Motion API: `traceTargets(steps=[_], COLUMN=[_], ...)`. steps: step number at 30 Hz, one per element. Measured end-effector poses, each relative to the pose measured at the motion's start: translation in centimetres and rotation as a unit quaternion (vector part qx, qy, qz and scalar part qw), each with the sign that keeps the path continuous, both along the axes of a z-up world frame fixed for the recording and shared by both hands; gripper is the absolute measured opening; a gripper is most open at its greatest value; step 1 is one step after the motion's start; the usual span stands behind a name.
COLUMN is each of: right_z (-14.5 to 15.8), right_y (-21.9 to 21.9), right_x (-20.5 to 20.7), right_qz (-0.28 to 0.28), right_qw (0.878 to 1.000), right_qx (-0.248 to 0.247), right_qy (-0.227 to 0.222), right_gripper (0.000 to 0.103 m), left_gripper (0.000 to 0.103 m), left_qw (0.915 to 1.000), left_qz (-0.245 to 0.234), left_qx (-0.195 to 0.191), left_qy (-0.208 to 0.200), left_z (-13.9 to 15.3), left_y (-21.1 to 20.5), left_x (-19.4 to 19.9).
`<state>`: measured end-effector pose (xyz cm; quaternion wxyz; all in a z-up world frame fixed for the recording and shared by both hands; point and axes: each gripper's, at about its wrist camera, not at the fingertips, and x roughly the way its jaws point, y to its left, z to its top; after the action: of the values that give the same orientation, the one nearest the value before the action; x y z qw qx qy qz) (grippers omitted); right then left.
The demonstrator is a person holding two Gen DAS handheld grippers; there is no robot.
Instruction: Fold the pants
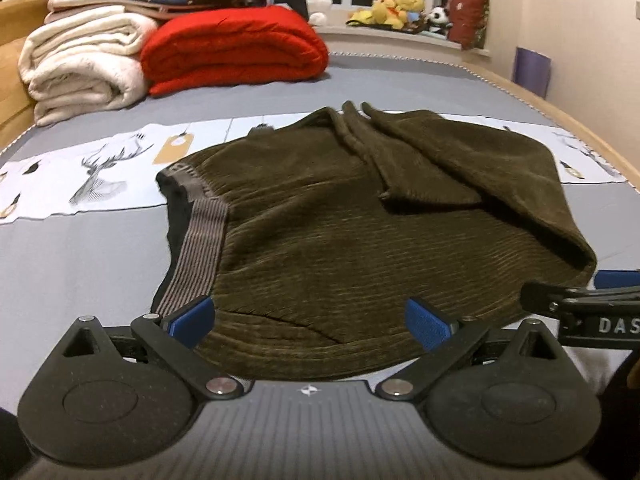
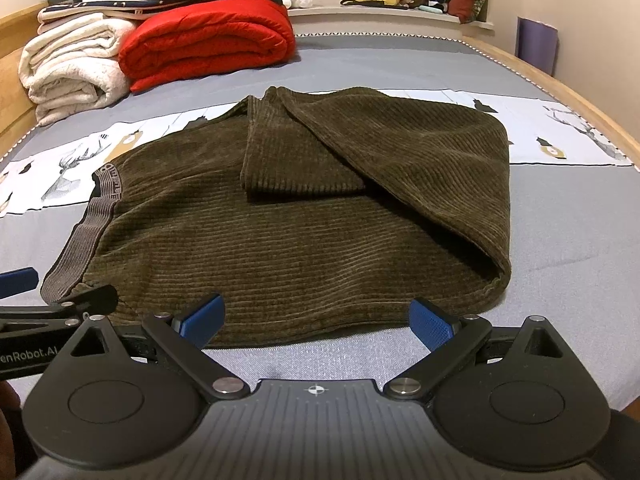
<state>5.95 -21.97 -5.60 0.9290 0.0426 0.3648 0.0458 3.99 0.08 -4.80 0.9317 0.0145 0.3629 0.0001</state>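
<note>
Pants (image 1: 320,232) on bed (image 1: 80,264), legs doubled back over body, long axis left-right. Left wrist view: left gripper (image 1: 310,322) spread wide, empty, straddling near hem by waistband (image 1: 200,248). Right wrist view: right gripper (image 2: 318,322) spread wide, empty, just short of near hem, nearer fold (image 2: 496,240).

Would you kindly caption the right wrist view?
Open right gripper poised before half-folded olive corduroy pants on a grey bed.
</note>
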Motion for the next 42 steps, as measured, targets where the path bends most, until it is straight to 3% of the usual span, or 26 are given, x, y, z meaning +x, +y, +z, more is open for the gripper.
traceTargets(steps=[10,19,26,42], right_z=[-0.1,-0.2,-0.2,-0.7], right_y=[0.2,0.9,0.6,-0.4], right_x=[-0.1,-0.3,0.1,0.9], right_qz=[0.003,0.010,-0.005,-0.016], right_qw=[1.000,1.000,1.000,1.000], right_qx=[-0.007,-0.022,-0.020,0.009], right_qy=[0.001,-0.006,-0.008,0.003], right_gripper=[0.098,0.098,0.086,0.078], left_gripper=[0.103,0.103,0.103,0.103], left_qw=[0.9997,0.9999,0.9999,0.9994], left_qz=[0.014,0.009,0.004,0.005], left_qx=[0.021,0.004,-0.016,-0.020], left_qy=[-0.002,0.003,0.003,0.028], left_z=[0.3,0.4,0.4,-1.1], left_y=[0.1,0.3,0.6,0.3], left_x=[0.1,0.2,0.2,0.9])
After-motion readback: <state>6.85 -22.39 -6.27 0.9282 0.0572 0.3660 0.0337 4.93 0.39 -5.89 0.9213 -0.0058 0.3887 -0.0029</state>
